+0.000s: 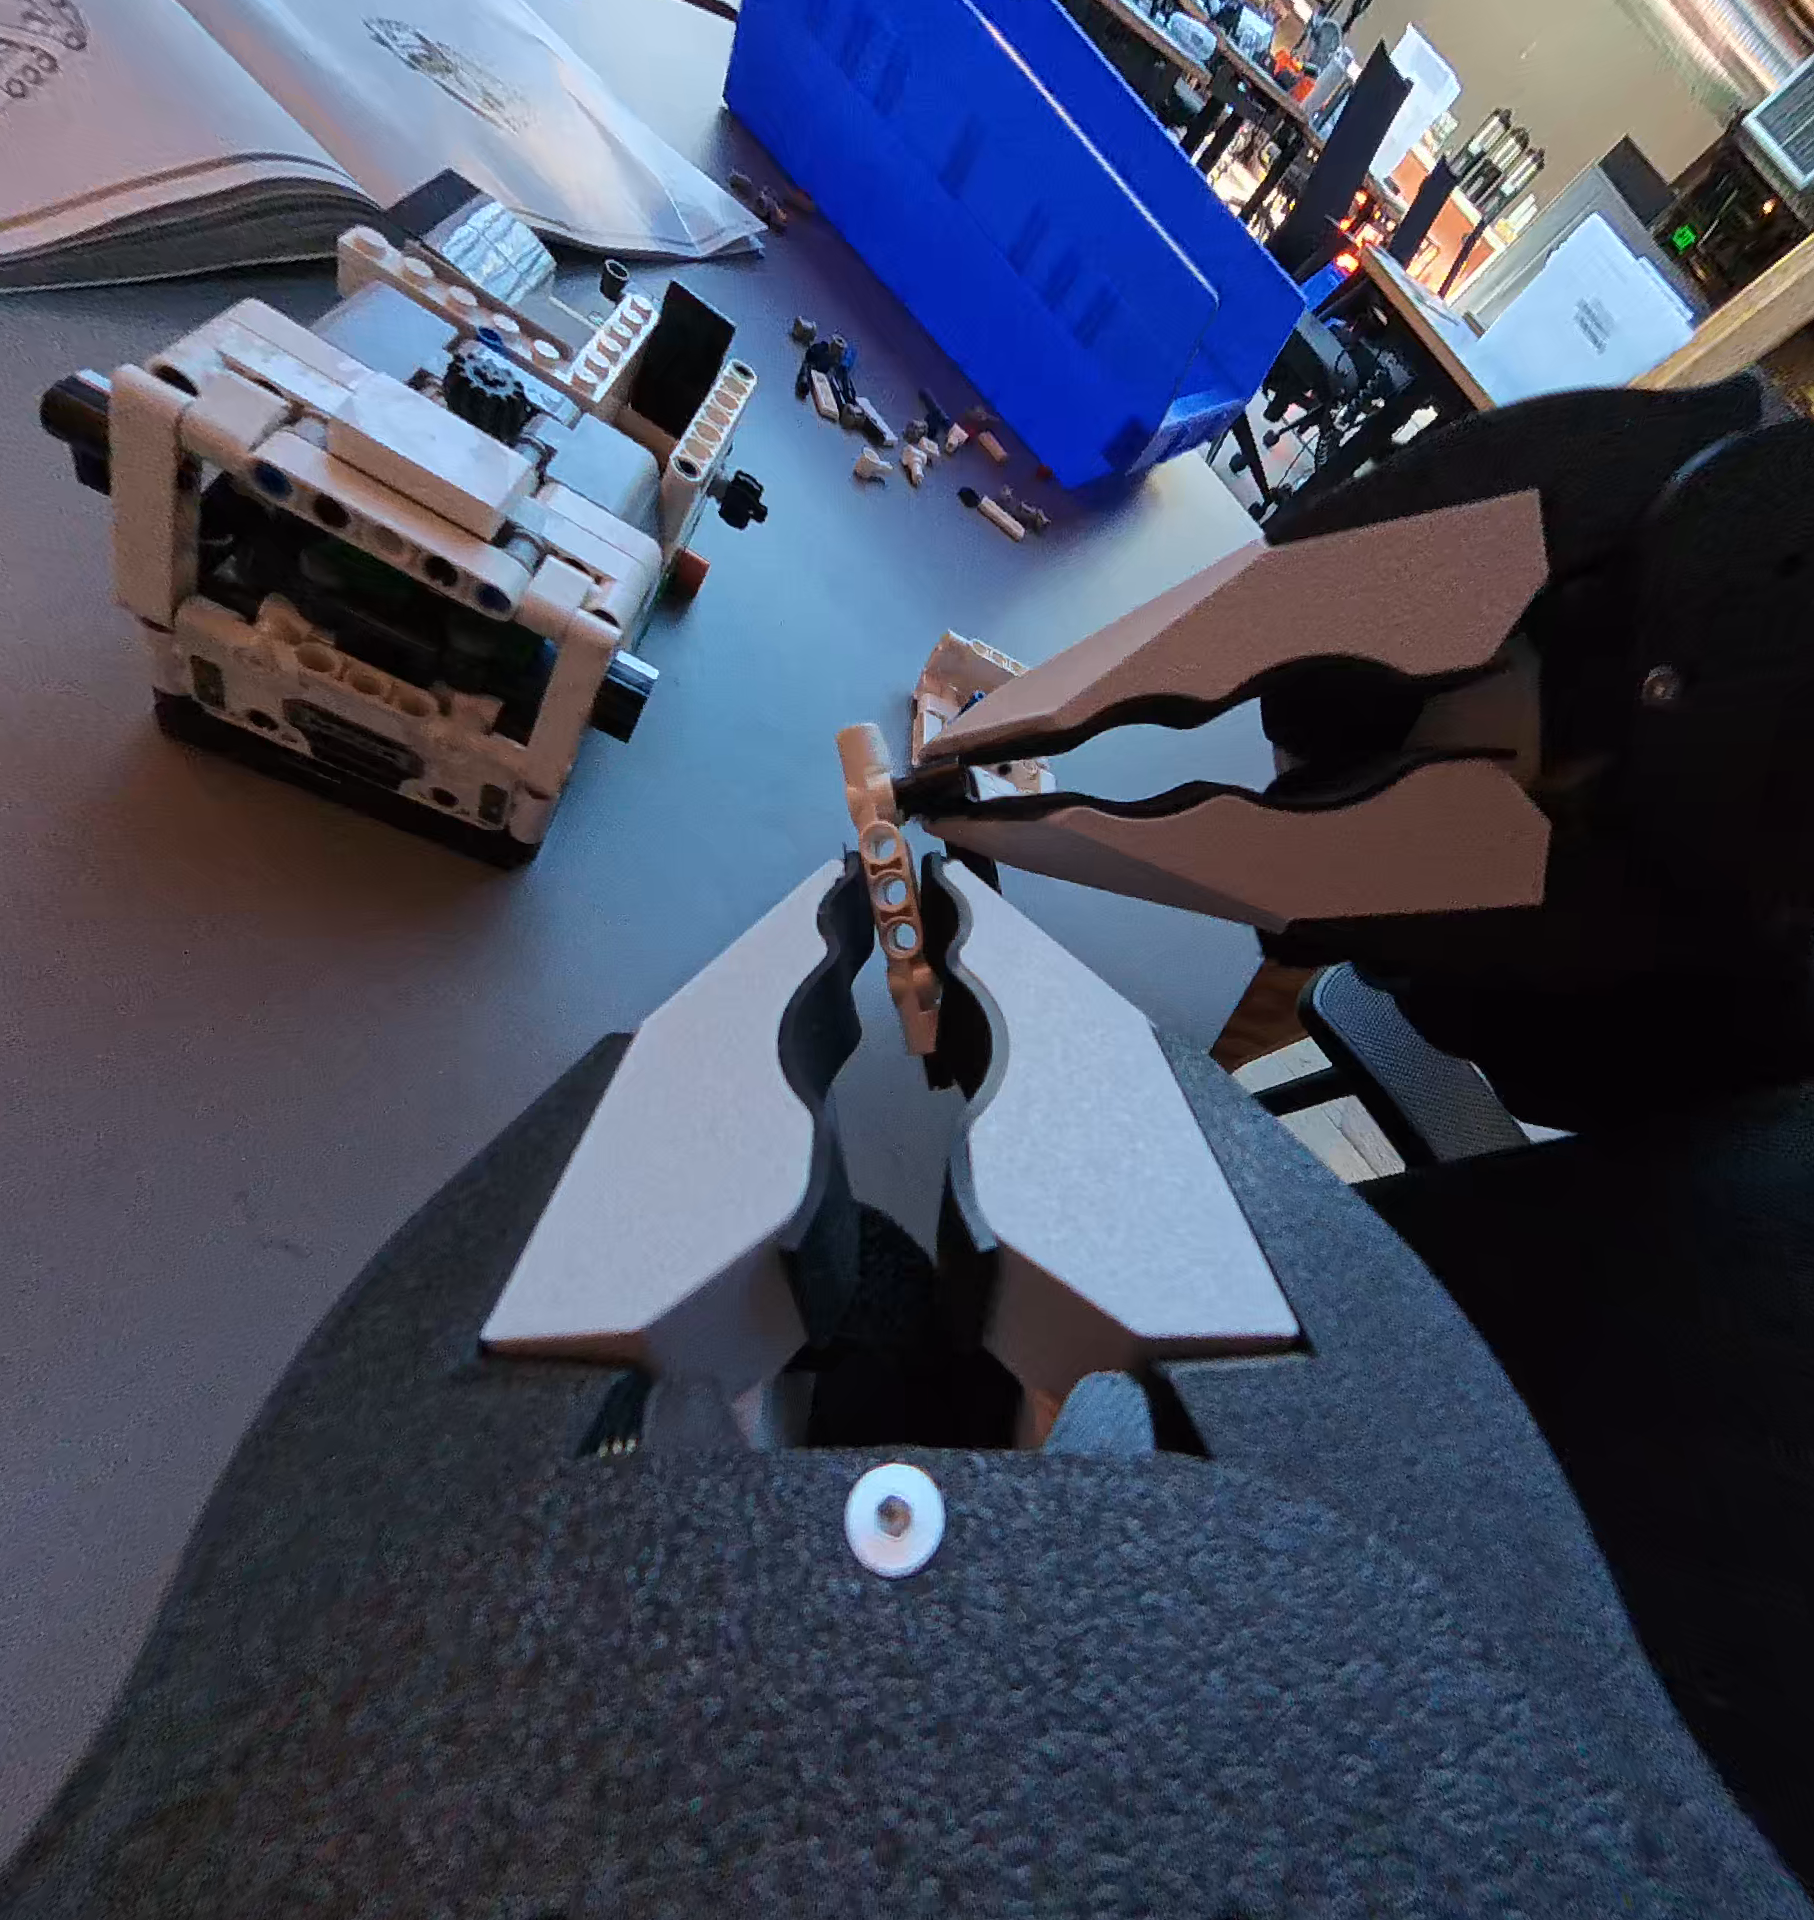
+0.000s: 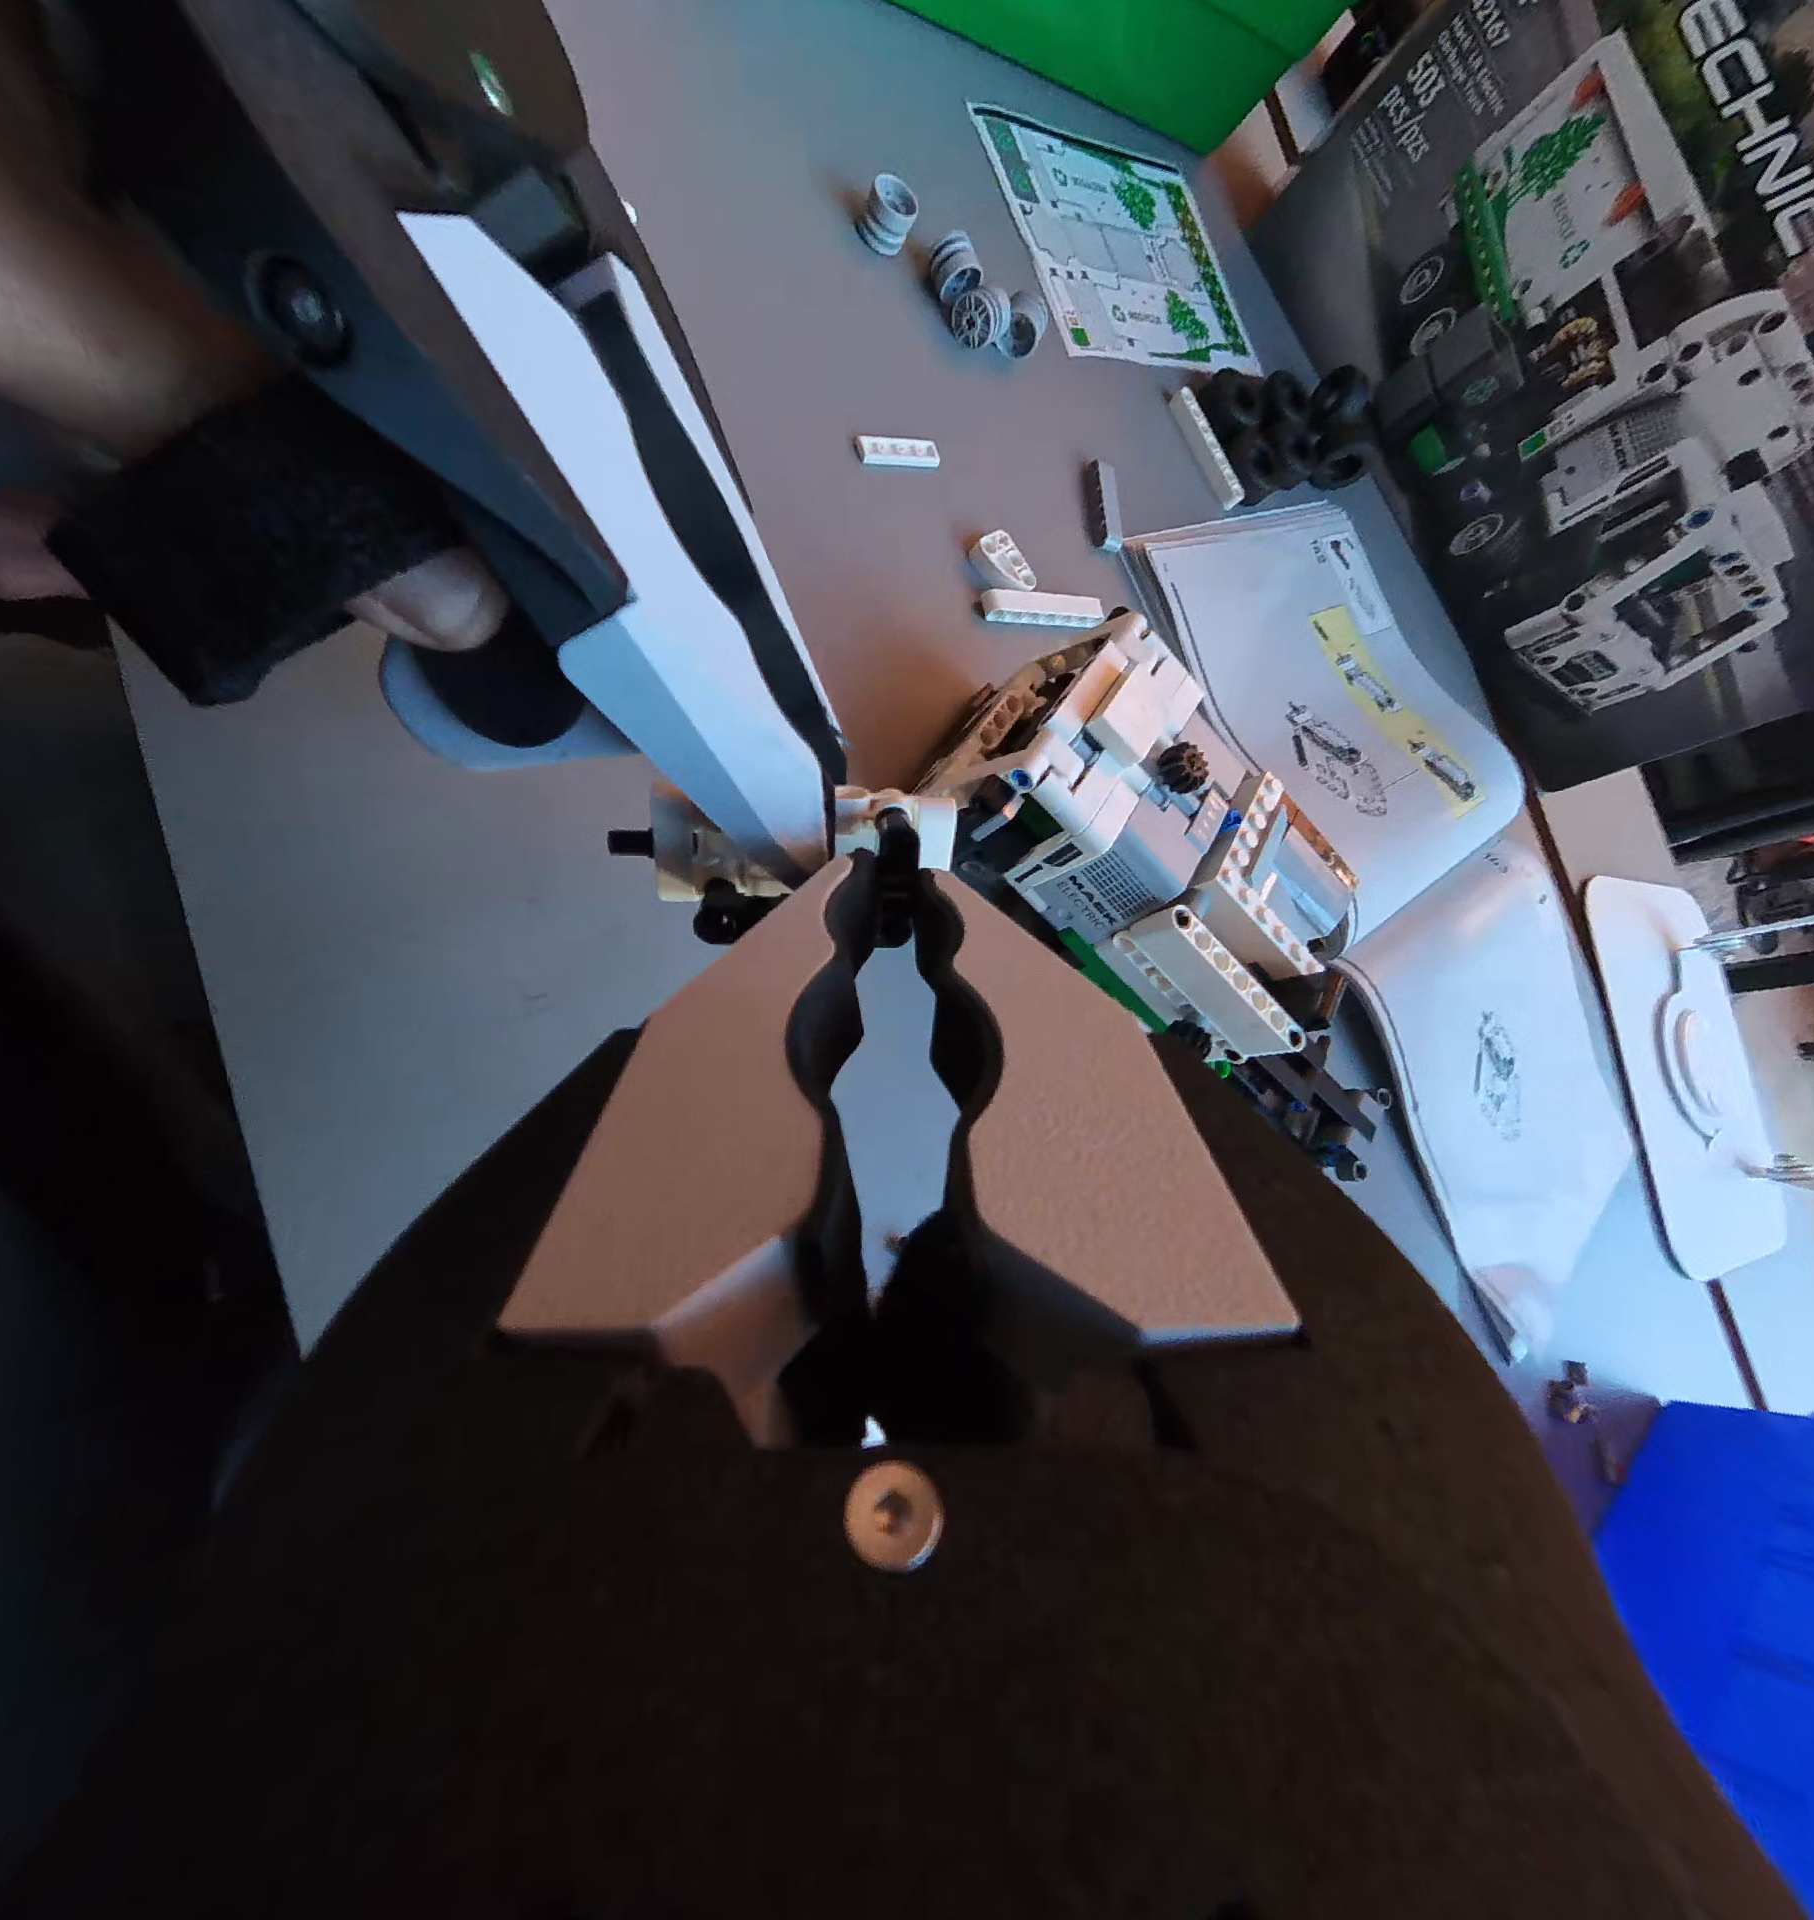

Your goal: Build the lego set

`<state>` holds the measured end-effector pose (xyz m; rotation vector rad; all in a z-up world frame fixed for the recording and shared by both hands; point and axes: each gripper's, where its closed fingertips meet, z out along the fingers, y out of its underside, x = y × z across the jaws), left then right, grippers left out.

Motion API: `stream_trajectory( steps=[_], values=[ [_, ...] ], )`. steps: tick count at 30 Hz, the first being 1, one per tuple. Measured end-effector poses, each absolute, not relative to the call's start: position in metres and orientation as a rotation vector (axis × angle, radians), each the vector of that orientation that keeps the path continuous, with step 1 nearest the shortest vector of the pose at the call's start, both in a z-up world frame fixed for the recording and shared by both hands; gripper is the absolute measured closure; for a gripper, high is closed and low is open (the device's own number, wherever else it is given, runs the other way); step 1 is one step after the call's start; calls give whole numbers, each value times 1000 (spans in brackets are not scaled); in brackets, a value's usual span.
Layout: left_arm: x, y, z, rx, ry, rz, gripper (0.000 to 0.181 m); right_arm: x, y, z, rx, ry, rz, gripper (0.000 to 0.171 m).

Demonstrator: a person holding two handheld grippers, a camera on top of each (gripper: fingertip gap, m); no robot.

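My left gripper (image 1: 890,868) clamps a white beam (image 1: 898,920); my right gripper (image 2: 887,868) pinches a black pin (image 2: 890,847) at its hole.

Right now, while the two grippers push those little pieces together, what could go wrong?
1. The black pin sits only at the right hand-held gripper tips, so it might pop out.
2. The white beam in the left hand-held gripper looks tilted, so pushing might twist it loose.
3. A dropped piece could get lost among the loose parts.
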<state>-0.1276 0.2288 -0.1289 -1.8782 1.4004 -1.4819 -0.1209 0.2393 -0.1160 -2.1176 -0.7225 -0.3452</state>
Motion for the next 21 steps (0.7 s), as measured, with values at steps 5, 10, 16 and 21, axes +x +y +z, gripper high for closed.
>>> stream_trajectory(
  steps=[5, 10, 16, 21],
  values=[
    [-127, 233, -133, -1979, 1314, -1666, 174, -122, 244, -122, -2199, -584, -135, 164],
    [-123, 239, -132, -1972, 1185, -1761, 174, -119, 250, -112, -2181, -386, 13, 150],
    [-124, 255, -124, -1908, 1035, -1687, 175, -133, 237, -130, -2226, -124, 283, 148],
    [-123, 254, -121, -1865, 1052, -1630, 175, -143, 240, -130, -2189, -25, 368, 153]
  ],
)
